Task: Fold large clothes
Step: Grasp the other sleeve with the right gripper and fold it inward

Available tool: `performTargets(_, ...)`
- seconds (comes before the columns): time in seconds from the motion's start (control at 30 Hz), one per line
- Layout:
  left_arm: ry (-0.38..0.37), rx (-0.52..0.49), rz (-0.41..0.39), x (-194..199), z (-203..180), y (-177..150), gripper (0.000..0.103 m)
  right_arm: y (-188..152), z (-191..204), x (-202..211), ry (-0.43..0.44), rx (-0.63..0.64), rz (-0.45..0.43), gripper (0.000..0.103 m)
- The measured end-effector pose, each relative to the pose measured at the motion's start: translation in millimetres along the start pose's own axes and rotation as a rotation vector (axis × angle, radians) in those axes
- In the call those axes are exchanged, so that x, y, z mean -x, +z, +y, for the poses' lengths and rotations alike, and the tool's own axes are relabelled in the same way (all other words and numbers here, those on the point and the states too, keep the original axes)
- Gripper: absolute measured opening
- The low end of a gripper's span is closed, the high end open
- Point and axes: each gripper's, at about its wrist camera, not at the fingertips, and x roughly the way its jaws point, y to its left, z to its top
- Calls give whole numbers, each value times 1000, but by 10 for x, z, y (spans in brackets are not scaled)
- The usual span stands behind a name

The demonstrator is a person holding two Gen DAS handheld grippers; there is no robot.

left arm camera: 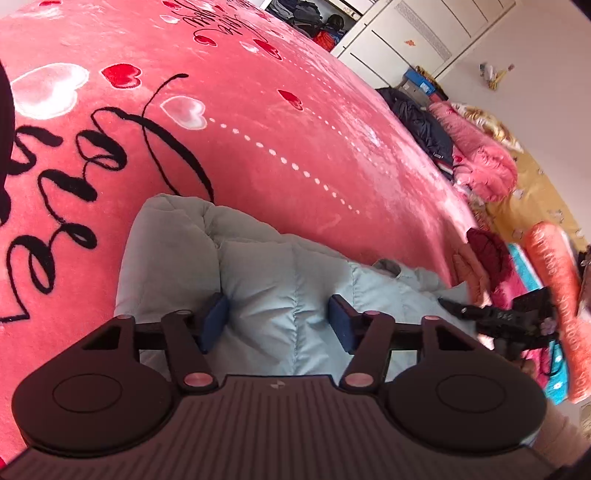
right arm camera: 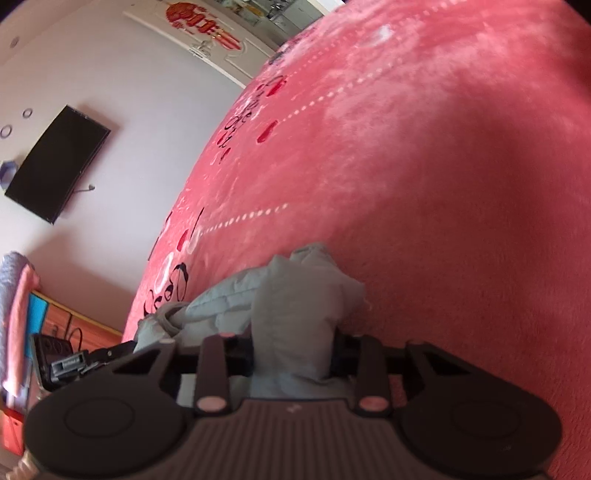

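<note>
Containers first: at 1 o'clock in the left wrist view we see an open wardrobe [left arm camera: 314,18] with dark and red clothing stuffed inside; single items cannot be told apart.

Left gripper [left arm camera: 279,319]: tilted down over the bed, fingers pointing toward 12 o'clock. Its blue pads [left arm camera: 216,317] stand apart, with a quilted fold of the pale blue puffer jacket [left arm camera: 258,266] bulging between them; the pads touch the fabric on both sides, but we cannot tell whether they are clamping it.

Right gripper [right arm camera: 293,354]: also angled down, fingers toward 12 o'clock. Its jaws are closed on a bunched ridge of the same jacket [right arm camera: 295,295], which rises between them and beyond.

The jacket lies on the pink heart-print blanket [left arm camera: 258,92], spreading from each gripper toward 12 o'clock. In the left view the right gripper shows at 3 o'clock, at the jacket's edge.

A wall-mounted TV [right arm camera: 55,162] sits at 9 o'clock in the right view.
</note>
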Motion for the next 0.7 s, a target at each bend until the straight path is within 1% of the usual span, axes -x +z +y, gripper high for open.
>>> performTargets(0.03,8,-14,-22,43,-9,0,72,1,81,35,-18,41,-14,22)
performTargets(0.1,27,-21,-60,165,34,1,75,-30,245,126,-39,139,-38,20)
performTargets(0.13,46,-32,-75,223,35,0,78,-50,319,160,-55,187,-48,19)
performTargets(0.17,72,-56,-96,264,33,8,89,-51,379,173,-73,236,-54,18)
performTargets(0.2,96,-82,-107,298,33,7,95,-74,423,196,-87,277,-59,18)
performTargets(0.23,115,-107,-107,322,40,8,100,-95,458,203,-100,320,-63,18)
performTargets(0.3,136,-133,-87,296,116,24,101,-142,488,203,-109,388,-61,18)
performTargets(0.37,154,-123,-57,229,184,24,101,-137,441,153,-105,377,-44,18)
performTargets(0.4,151,-117,-49,206,213,9,101,-136,400,141,-105,360,-41,18)
performTargets(0.53,84,-85,-20,153,290,-24,103,-96,249,78,-61,278,-31,20)
performTargets(0.57,68,-75,-17,114,292,-16,103,-84,213,65,-48,255,-28,24)
performTargets(0.6,47,-67,-16,131,359,-28,103,-74,191,53,-42,238,-25,26)
performTargets(0.7,1,-35,-9,41,363,5,103,-35,95,-20,-18,175,-3,40)
